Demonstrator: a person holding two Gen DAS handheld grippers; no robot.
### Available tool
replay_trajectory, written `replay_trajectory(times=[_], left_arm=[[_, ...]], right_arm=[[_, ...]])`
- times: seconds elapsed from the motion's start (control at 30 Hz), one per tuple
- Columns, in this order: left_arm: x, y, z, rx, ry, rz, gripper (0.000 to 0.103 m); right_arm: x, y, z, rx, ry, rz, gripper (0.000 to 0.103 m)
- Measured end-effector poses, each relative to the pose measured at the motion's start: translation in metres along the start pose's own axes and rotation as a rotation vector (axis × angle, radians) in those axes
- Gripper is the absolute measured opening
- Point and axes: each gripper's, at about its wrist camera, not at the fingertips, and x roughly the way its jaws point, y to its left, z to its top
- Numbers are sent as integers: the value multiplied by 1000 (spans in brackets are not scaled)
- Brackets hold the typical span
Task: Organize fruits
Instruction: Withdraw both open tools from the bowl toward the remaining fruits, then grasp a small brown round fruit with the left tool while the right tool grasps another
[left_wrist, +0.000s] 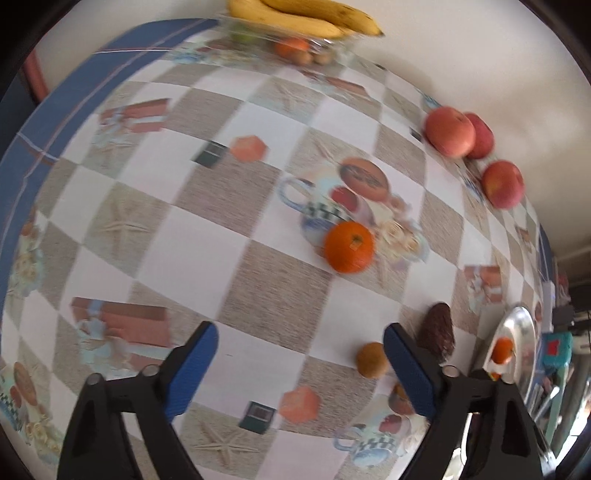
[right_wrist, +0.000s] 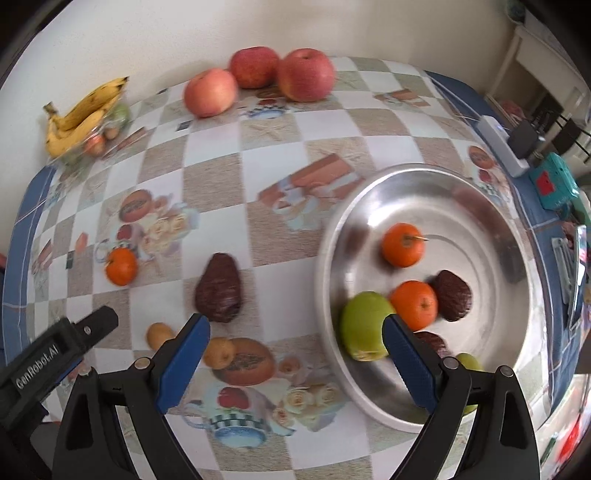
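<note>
Both hand-held grippers, left (left_wrist: 301, 363) and right (right_wrist: 295, 354), are hanging wide open, holding nothing. Loose orange (left_wrist: 349, 246) is sitting mid-counter (left_wrist: 207, 236), ahead of the left one; likely next pick, calling for a centred close on a round, smooth fruit. Dark, rough avocado (right_wrist: 218, 290) and small kiwis (right_wrist: 159, 335) are lying near the steel bowl (right_wrist: 491, 332), already holding oranges, avocados, green fruit.
</note>
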Motion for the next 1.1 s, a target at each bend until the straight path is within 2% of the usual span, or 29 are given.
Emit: replay_trajectory(times=[0.17, 0.23, 0.37, 0.43, 0.53, 0.7, 0.87, 1.1], left_arm=[[10, -15, -5, 24, 40, -39, 86], [14, -21, -8, 43, 53, -42, 77], [20, -29, -12, 61, 61, -46, 73], [20, -33, -12, 72, 62, -54, 61], [22, -38, -14, 84, 66, -65, 52], [26, -41, -14, 82, 83, -89, 46], [27, -38, -15, 66, 96, -110, 27], [12, -19, -7, 2, 48, -93, 27]], right_arm=[[-1, -11, 1, -1, 4, -16, 95], [-1, -14, 1, 1, 7, -22, 95], [0, -21, 1, 0, 13, -27, 95], [0, -24, 1, -8, 11, -38, 95], [1, -31, 1, -3, 12, -47, 95], [3, -42, 1, 39, 29, -44, 95], [4, -39, 0, 39, 32, -48, 95], [3, -19, -2, 13, 26, -15, 95]])
